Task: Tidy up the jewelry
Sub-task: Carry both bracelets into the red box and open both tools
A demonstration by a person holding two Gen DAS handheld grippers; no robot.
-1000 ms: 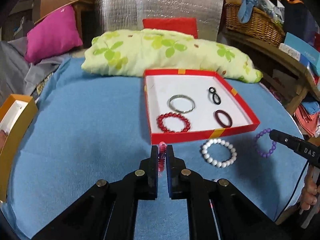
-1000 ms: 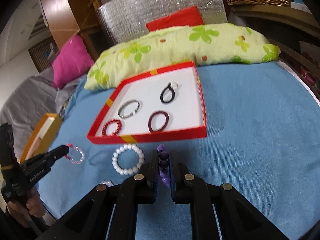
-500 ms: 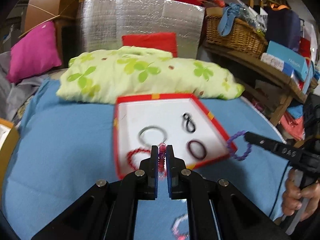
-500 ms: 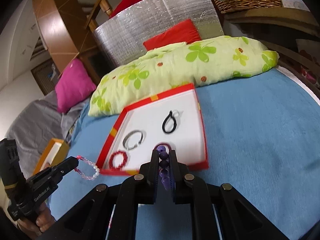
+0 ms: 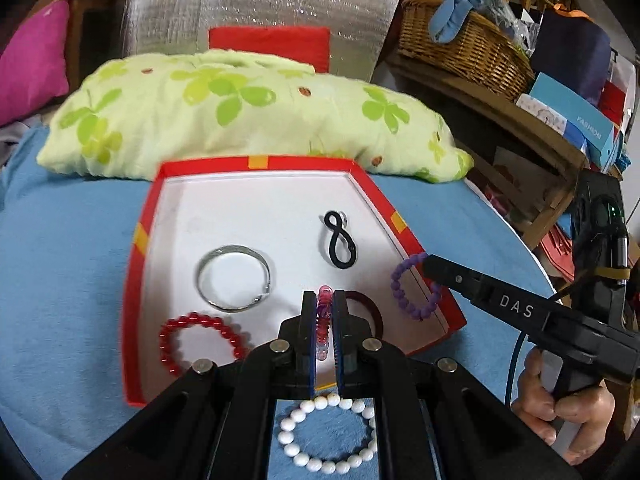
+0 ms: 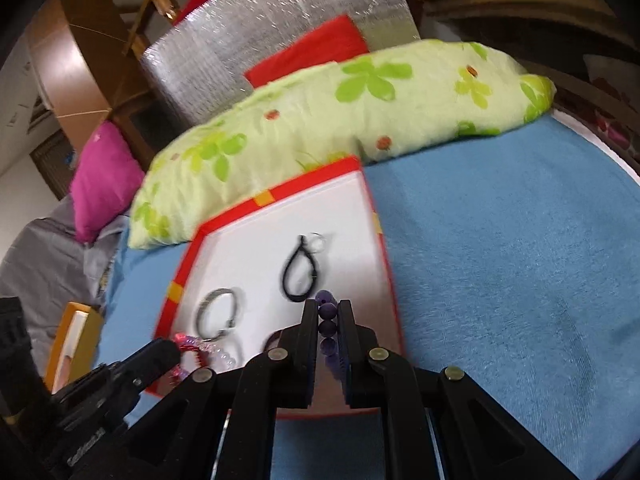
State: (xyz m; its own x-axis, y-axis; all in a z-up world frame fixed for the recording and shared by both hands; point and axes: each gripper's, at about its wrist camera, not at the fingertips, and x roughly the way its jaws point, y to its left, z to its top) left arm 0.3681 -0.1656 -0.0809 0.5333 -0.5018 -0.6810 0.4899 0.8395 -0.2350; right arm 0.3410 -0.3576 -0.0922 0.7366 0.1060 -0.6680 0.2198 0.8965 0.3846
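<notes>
Nearest me, under my left gripper (image 5: 324,300), a white bead bracelet (image 5: 330,436) lies on the blue cloth (image 5: 68,300), outside the box. My left gripper is clamped on a pink bracelet (image 5: 324,320), which sits over the near part of the red box (image 5: 136,256). To its left in the box lie a red bead bracelet (image 5: 196,338) and, further out, a silver bangle (image 5: 234,278); a dark red band (image 5: 368,308) lies just right of the tips. My right gripper (image 6: 328,312) is clenched on a purple bead bracelet (image 5: 414,286), hanging over the box's right edge. Beyond it lies a black cord loop (image 5: 340,240). Farthest, a green flowered pillow (image 5: 248,112).
</notes>
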